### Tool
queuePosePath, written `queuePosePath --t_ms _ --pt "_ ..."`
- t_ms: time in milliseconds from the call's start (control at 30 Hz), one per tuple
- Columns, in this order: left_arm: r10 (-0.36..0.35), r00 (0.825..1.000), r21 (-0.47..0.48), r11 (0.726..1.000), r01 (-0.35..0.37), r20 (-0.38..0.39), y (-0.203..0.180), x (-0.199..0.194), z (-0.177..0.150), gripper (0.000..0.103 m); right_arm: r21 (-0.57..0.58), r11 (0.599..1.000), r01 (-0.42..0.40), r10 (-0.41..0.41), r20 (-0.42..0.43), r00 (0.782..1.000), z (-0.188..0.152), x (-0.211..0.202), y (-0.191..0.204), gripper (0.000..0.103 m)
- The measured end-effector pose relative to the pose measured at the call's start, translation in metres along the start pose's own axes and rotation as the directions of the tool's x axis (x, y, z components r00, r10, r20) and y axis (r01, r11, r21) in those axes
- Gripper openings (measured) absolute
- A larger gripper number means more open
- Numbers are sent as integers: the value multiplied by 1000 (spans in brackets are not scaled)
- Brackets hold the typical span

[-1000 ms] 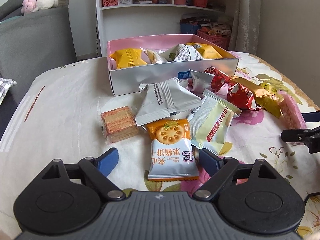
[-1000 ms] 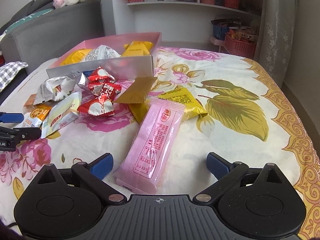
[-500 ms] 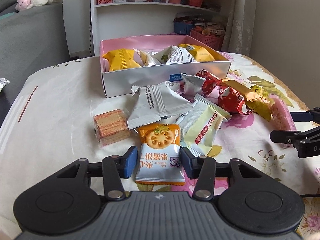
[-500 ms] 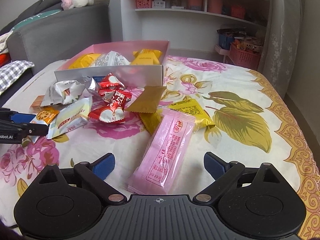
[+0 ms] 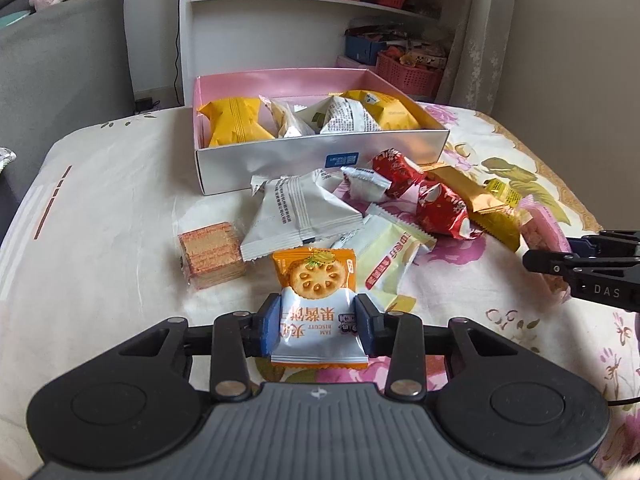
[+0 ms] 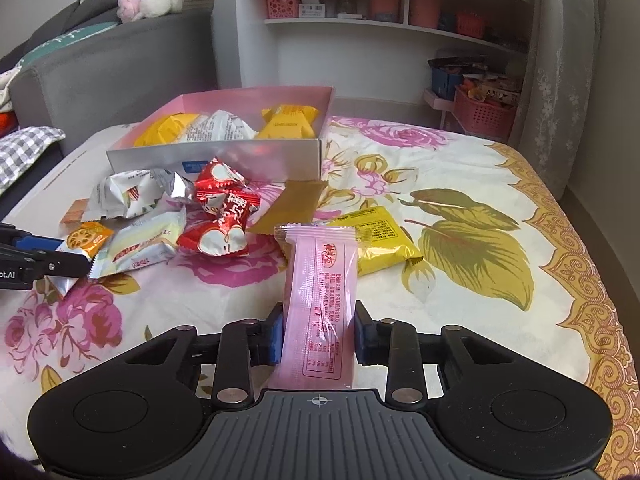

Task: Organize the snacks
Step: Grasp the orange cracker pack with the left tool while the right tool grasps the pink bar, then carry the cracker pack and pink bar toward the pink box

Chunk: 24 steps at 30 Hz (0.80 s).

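- In the box (image 5: 320, 156), a few packets are already stowed.
- On the table (image 5: 112, 208), about ten are left; the biscuit pack (image 5: 318, 312) is pinched by the just-closed left fingers (image 5: 271, 330), the pink bar (image 6: 320, 308) by the right fingers (image 6: 363, 334).

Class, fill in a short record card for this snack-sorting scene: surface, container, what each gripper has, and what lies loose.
surface: floral cloth
container: pink-lined box, open, partly filled with yellow and white packets
left gripper: jaws just closed on the jam biscuit packet
right gripper: jaws just closed on the pink wafer packet
loose in front of the box: wafer block, red packets, white packet
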<state>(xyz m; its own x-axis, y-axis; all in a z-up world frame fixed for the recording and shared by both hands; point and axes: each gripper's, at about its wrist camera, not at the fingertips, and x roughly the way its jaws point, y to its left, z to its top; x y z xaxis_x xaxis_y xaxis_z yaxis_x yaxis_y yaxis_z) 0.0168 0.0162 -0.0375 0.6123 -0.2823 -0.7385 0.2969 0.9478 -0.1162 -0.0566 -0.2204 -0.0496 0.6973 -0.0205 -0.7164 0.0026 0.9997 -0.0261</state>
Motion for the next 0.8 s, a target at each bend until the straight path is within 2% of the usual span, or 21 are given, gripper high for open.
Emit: queuePosePath --t_ms 400,633,800 --pt "-110 994 -60 992 110 6 -3 -17 17 36 86 995 -42 40 26 999 40 -6 12 30" --pt "-130 990 -114 984 135 50 8 -21 35 36 156 986 -59 49 69 996 74 4 18 30" --pt "-112 989 -157 979 127 100 14 -19 52 36 195 977 -89 73 92 993 96 14 24 31"
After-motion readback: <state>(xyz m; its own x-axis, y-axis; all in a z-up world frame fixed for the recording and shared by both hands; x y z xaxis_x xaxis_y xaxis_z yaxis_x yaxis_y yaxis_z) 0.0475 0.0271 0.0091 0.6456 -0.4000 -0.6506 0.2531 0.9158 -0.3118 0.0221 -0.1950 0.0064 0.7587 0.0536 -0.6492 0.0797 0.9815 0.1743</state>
